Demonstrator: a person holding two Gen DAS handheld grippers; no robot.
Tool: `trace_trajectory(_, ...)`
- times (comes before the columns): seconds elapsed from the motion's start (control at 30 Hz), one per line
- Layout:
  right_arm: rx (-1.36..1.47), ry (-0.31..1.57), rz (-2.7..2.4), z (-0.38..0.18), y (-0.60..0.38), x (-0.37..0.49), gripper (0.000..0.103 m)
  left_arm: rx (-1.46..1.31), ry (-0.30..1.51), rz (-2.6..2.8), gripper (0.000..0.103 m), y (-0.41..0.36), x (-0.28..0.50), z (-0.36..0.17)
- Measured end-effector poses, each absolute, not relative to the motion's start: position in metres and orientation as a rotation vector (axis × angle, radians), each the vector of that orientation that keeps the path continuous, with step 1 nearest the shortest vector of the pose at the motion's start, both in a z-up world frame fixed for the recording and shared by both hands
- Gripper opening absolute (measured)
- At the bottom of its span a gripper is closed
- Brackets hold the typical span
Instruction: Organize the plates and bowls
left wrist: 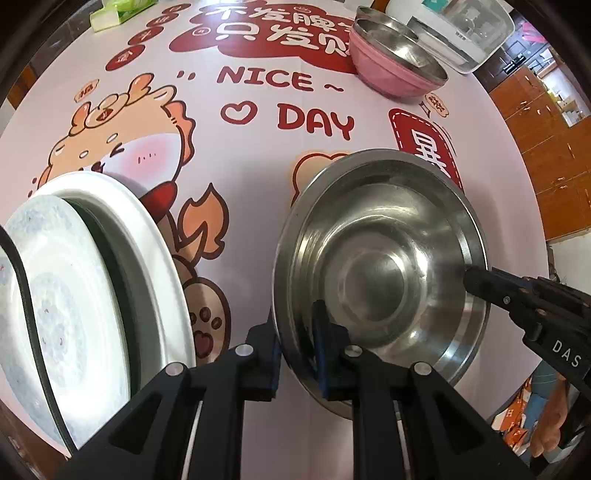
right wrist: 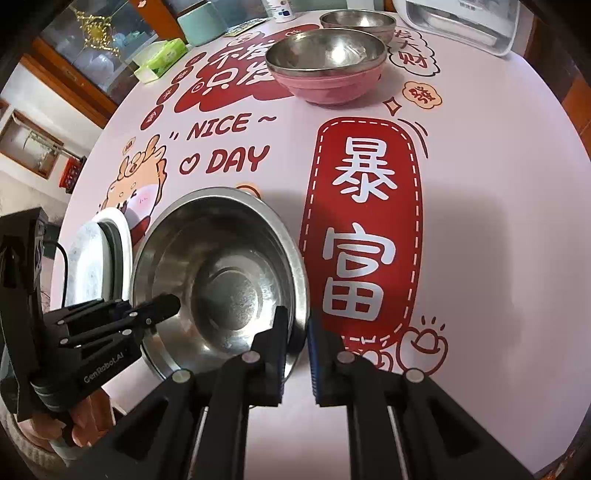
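- Grippers are seen at opposite edges of one large steel bowl (left wrist: 380, 273), which sits on the worktop (left wrist: 251, 177) near its front edge.
- Left gripper (left wrist: 297, 354) is reached in low and nearly level with the worktop; its fingers (left wrist: 267, 363) are closed on the bowl's near-left rim, one outside the wall and one inside.
- Right gripper (right wrist: 295, 354) is held in the same low pose at the bowl's right rim; one finger is seen inside the bowl and the other outside, with a narrow gap left at the outer finger, so whether the rim is pinched cannot be told.
- Two plates (left wrist: 92, 280) are seen just left of the large bowl, stacked, a speckled grey one lying over a white one.
- Four bowls are counted in all: the large steel bowl, a pink bowl (right wrist: 325, 86) at the far side with a steel bowl (right wrist: 325, 51) nested inside it, and another steel bowl (right wrist: 356, 20) just behind that pair.
- One green packet (right wrist: 160, 59) is seen at the far left, and one clear-lidded container (left wrist: 476, 33) at the far right.
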State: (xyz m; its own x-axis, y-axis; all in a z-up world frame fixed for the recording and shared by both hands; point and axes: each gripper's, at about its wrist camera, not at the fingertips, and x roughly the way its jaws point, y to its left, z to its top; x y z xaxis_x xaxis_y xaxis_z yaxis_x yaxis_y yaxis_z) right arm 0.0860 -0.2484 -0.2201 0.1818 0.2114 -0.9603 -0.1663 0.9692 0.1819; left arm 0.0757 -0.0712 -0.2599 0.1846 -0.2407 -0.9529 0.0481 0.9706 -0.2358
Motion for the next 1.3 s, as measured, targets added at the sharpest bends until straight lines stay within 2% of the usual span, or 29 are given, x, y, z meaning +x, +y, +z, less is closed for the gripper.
trace_trajectory(0.03,0.029,1.362,0.262,-0.220,-0.247,0.086,0.011,-0.153,1.369,-0.203,0.016,-0.072,0.076,-0.260)
trace_trajectory(0.1,0.006,1.365,0.249,-0.220,-0.246,0.086,0.012,-0.124,1.359,-0.184,0.029,-0.072,0.075,-0.257)
trace_trajectory(0.17,-0.004,1.362,0.239,-0.219,-0.246,0.086,0.012,-0.104,1.330,-0.156,0.050,-0.069,0.075,-0.252)
trace_trajectory(0.23,0.003,1.350,0.236,-0.216,-0.248,0.086,0.019,-0.091,1.304,-0.132,0.057,-0.066,0.076,-0.246)
trace_trajectory(0.3,0.023,1.334,0.238,-0.211,-0.252,0.086,0.028,-0.080,1.290,-0.118,0.057,-0.063,0.076,-0.240)
trace_trajectory(0.37,0.034,1.318,0.242,-0.205,-0.254,0.086,0.031,-0.081,1.284,-0.106,0.058,-0.060,0.075,-0.235)
trace_trajectory(1.0,0.051,1.223,0.266,-0.172,-0.251,0.078,0.031,-0.028,1.138,-0.103,0.071,-0.073,0.068,-0.180)
trace_trajectory(1.13,0.037,1.189,0.264,-0.162,-0.250,0.078,0.031,-0.037,1.120,-0.100,0.076,-0.074,0.069,-0.168)
trace_trajectory(1.3,0.022,1.139,0.259,-0.147,-0.251,0.081,0.031,-0.056,1.096,-0.107,0.077,-0.073,0.075,-0.152)
